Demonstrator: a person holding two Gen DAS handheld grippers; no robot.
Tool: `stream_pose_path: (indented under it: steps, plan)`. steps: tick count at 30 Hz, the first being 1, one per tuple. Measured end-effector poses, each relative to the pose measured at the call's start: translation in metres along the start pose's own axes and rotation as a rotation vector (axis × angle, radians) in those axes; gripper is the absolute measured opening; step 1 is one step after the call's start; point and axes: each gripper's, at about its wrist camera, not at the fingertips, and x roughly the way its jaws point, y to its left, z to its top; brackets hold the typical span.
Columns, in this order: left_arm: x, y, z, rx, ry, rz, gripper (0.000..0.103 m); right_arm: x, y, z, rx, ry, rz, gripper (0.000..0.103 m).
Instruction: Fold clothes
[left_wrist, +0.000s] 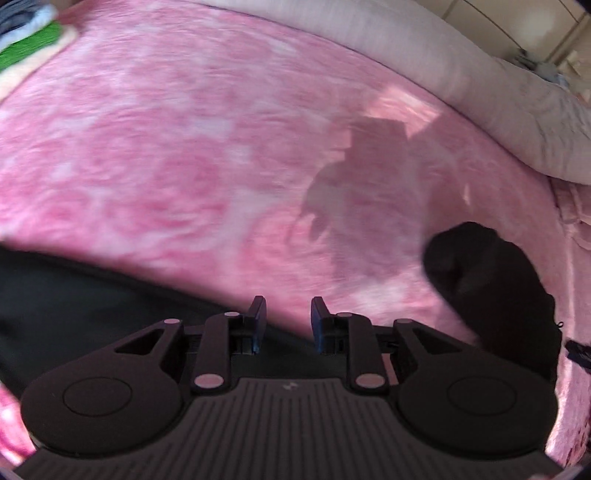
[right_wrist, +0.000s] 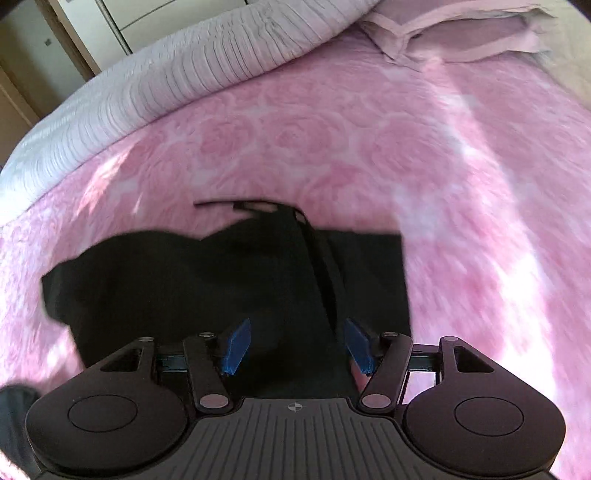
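Two grippers hover over a black, soft fabric garment (right_wrist: 207, 288) spread on the pink rose-patterned bedspread (right_wrist: 332, 147), well short of the ribbed white duvet (right_wrist: 147, 74) along the bed's far edge. Left gripper (left_wrist: 289, 321) and right gripper (right_wrist: 295, 345) both stand with fingers apart, empty. Limp and light, the garment should pinch best at a hem corner; its thin strap (right_wrist: 240, 205) may snag.

Both grippers open, nothing held.
Left gripper (left_wrist: 288, 317) showed a narrow gap between its blue fingers; right gripper (right_wrist: 297, 345) stood wider apart.
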Motion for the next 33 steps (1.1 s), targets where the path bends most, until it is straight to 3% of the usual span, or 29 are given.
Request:
stream_pose_path:
  steps: [5,6,7,8,11,13,16,18,21,24,26,29,33]
  plan:
    - [0.026,-0.035,0.008,0.016,0.002,-0.026,0.021,0.052,-0.009,0.020,0.046,0.030,0.069,0.058]
    - [0.030,-0.041,0.009,0.015,0.004,-0.030,0.021,0.057,-0.004,0.020,0.028,0.046,0.058,0.031]
    - [0.033,-0.046,0.012,0.013,0.006,-0.037,0.021,0.056,0.000,0.019,-0.013,0.047,0.026,0.014]
    - [0.036,-0.051,0.014,0.012,0.007,-0.044,0.021,0.050,0.000,0.016,-0.038,0.044,0.019,0.004]
    - [0.044,-0.067,0.023,0.027,0.008,-0.064,0.021,0.010,-0.015,0.005,-0.005,-0.005,0.039,0.003]
    - [0.050,-0.078,0.030,0.044,0.009,-0.076,0.021,-0.024,-0.031,-0.006,0.048,-0.042,-0.015,0.002]
    - [0.060,-0.100,0.037,0.075,0.017,-0.109,0.021,-0.081,-0.065,-0.032,0.148,-0.054,-0.169,0.000]
    - [0.070,-0.118,0.037,0.106,0.035,-0.139,0.021,-0.109,-0.087,-0.050,0.194,-0.051,-0.331,0.000]
    - [0.090,-0.152,0.031,0.151,0.085,-0.204,0.023,-0.121,-0.125,-0.075,0.355,-0.016,-0.500,0.001]
    - [0.111,-0.185,0.024,0.186,0.144,-0.282,0.026,-0.104,-0.157,-0.093,0.542,0.071,-0.481,0.001]
    - [0.128,-0.200,0.023,0.158,0.171,-0.319,0.026,-0.094,-0.162,-0.098,0.573,0.082,-0.435,0.002]
    - [0.155,-0.210,0.032,-0.002,0.206,-0.396,0.027,-0.086,-0.158,-0.096,0.528,0.085,-0.437,0.005]
    - [0.198,-0.223,0.035,-0.196,0.283,-0.451,0.029,-0.079,-0.163,-0.098,0.583,0.072,-0.404,0.016]
